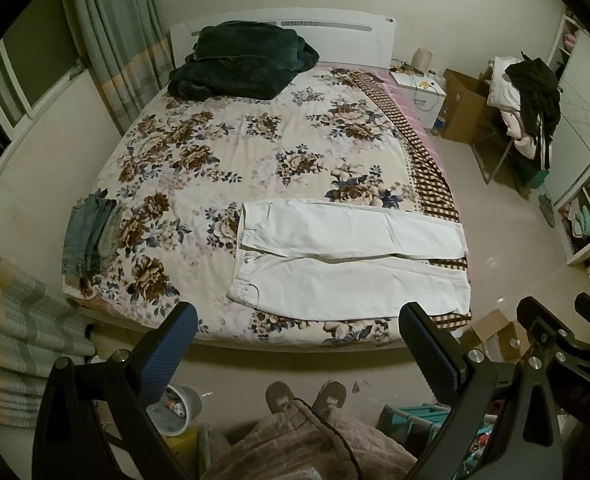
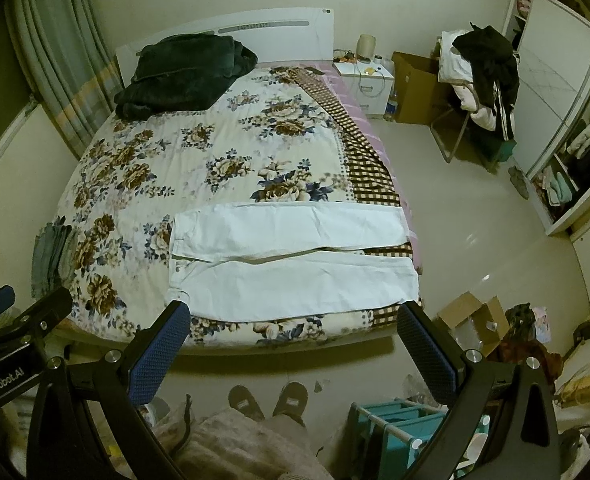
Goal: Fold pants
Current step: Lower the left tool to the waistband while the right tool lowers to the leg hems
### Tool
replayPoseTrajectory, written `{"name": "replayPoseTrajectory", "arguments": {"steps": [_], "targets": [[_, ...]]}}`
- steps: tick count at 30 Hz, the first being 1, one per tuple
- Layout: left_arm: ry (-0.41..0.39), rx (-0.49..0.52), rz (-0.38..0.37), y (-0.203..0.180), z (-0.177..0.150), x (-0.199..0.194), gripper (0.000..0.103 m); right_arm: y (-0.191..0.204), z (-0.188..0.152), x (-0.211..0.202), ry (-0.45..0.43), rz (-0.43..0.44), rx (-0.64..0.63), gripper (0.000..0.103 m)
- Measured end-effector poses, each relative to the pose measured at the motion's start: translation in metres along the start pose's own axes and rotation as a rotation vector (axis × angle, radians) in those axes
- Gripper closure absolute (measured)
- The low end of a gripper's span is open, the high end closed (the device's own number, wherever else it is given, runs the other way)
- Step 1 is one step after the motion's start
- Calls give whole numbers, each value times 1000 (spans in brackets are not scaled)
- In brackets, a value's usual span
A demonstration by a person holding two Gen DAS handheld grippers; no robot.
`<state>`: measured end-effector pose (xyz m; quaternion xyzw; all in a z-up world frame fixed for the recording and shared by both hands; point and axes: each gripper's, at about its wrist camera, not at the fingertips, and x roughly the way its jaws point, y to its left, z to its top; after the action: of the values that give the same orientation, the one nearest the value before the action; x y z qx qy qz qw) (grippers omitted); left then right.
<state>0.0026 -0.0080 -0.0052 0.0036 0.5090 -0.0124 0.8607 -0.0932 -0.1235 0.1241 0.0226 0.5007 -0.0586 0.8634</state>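
Observation:
White pants (image 1: 347, 256) lie flat and unfolded on the near right part of the floral bed (image 1: 223, 152), waistband to the left, legs side by side pointing right. They also show in the right wrist view (image 2: 291, 264). My left gripper (image 1: 299, 332) is open and empty, held above the floor in front of the bed's near edge. My right gripper (image 2: 293, 330) is open and empty too, just short of the pants' near leg. The right gripper's body shows at the right edge of the left wrist view (image 1: 555, 344).
Folded jeans (image 1: 91, 236) lie at the bed's left edge. A dark green blanket (image 1: 243, 60) sits by the headboard. A chair piled with clothes (image 1: 527, 108), cardboard boxes (image 1: 495, 336), a teal rack (image 2: 399, 432) and my slippered feet (image 2: 269, 400) are on the floor.

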Motion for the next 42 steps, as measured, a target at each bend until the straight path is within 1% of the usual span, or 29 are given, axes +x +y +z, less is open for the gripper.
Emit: {"name": "replayPoseTrajectory", "arguments": {"steps": [3, 5, 8, 10, 13, 15, 16, 17, 18, 19, 21, 22, 24, 26, 27, 29, 30, 31, 32, 35, 37, 38, 40, 42], "targets": [[-17, -1, 11, 0, 0, 0, 0, -3, 7, 12, 8, -9, 15, 0], [-31, -13, 29, -4, 4, 9, 0, -3, 10, 21, 11, -25, 28, 0], [-46, -36, 50, -4, 21, 27, 0, -4, 20, 43, 11, -67, 67, 0], [-50, -53, 58, 14, 43, 57, 0, -8, 29, 61, 8, -98, 99, 0], [-54, -69, 81, 21, 62, 84, 0, -18, 48, 99, 18, -144, 153, 0], [-29, -84, 113, 22, 80, 118, 0, -28, 65, 131, 36, -154, 181, 0], [-21, -89, 118, 30, 85, 126, 0, -33, 73, 148, 48, -162, 193, 0], [-3, -100, 133, 32, 91, 141, 0, -40, 82, 167, 67, -170, 212, 0], [37, -123, 148, 31, 101, 167, 0, -49, 89, 185, 84, -165, 233, 0], [56, -136, 149, 36, 105, 178, 0, -58, 98, 205, 102, -161, 258, 0], [131, -194, 152, 38, 120, 218, 0, -81, 115, 249, 133, -165, 311, 0], [160, -227, 160, 41, 129, 239, 0, -96, 127, 279, 158, -160, 349, 0], [191, -276, 192, 40, 141, 272, 0, -118, 142, 326, 190, -156, 395, 0], [223, -334, 216, 43, 158, 307, 0, -147, 164, 389, 226, -172, 442, 0], [266, -381, 240, 44, 166, 336, 0, -159, 172, 418, 237, -179, 463, 0], [314, -454, 244, 48, 176, 371, 0, -178, 189, 470, 265, -187, 495, 0], [353, -502, 249, 50, 182, 398, 0, -189, 196, 499, 283, -190, 516, 0], [387, -547, 258, 52, 187, 426, 0, -203, 206, 537, 307, -189, 547, 0], [403, -570, 259, 53, 190, 440, 0, -211, 211, 559, 317, -187, 565, 0], [472, -666, 283, 58, 197, 516, 0, -243, 224, 643, 361, -215, 634, 0], [503, -706, 297, 61, 200, 554, 0, -261, 226, 685, 373, -244, 664, 0], [521, -731, 319, 65, 202, 579, 0, -271, 229, 710, 385, -265, 680, 0], [538, -762, 342, 70, 207, 616, 0, -289, 228, 752, 406, -286, 721, 0], [554, -782, 364, 73, 210, 649, 0, -304, 224, 784, 429, -308, 760, 0]]}}
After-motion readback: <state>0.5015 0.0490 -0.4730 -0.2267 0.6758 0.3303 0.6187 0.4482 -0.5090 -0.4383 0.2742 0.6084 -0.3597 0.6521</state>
